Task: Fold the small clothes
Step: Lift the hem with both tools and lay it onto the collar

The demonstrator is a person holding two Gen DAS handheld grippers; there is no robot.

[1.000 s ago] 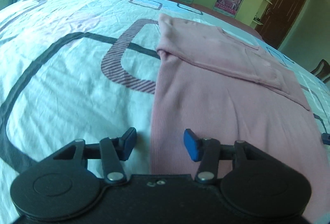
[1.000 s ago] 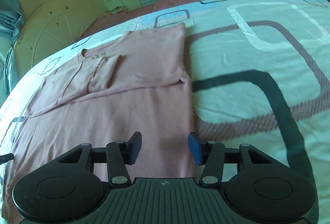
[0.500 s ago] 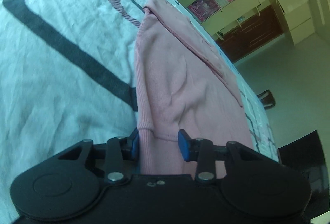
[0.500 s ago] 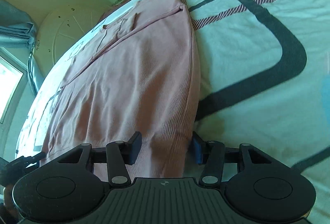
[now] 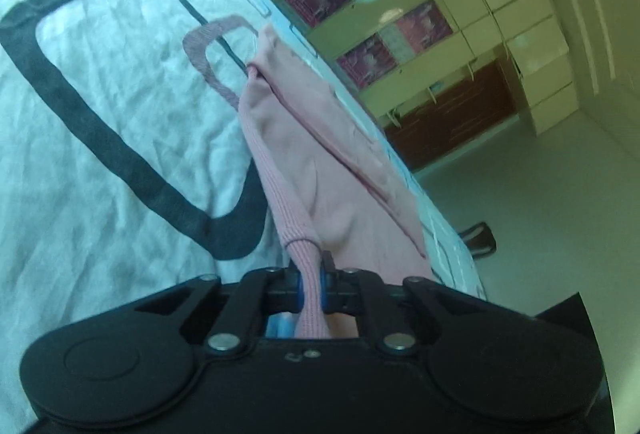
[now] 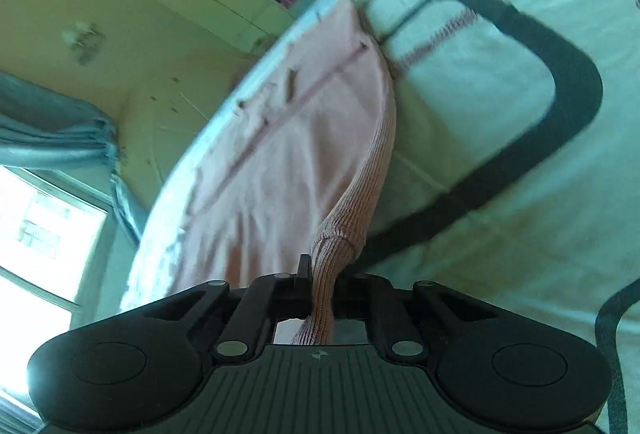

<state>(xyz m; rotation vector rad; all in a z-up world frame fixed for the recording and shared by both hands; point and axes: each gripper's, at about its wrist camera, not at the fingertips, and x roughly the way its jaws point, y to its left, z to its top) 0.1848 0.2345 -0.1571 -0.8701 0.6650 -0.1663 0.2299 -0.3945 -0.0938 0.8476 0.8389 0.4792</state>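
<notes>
A pink ribbed shirt point(image 5: 320, 170) lies on the patterned bed sheet point(image 5: 100, 162), its sleeves folded across the far end. My left gripper point(image 5: 310, 274) is shut on the near left corner of its hem, and the fabric bunches up between the blue pads. In the right wrist view the same shirt point(image 6: 304, 138) runs away from me. My right gripper point(image 6: 323, 282) has its jaws closing on the near right hem corner, and the pads press the ribbed fabric. Both corners are pulled up off the sheet point(image 6: 500, 94).
A yellow wardrobe wall with posters point(image 5: 400, 26) stands beyond the bed's far edge. A dark chair point(image 5: 478, 238) is on the floor to the right. A round headboard point(image 6: 180, 102), a grey curtain point(image 6: 52, 130) and a bright window point(image 6: 40, 234) are on the left.
Both grippers went from open over the shirt's hem to closed on its two near corners. Both views have rolled and tilted, and the hem has lifted.
</notes>
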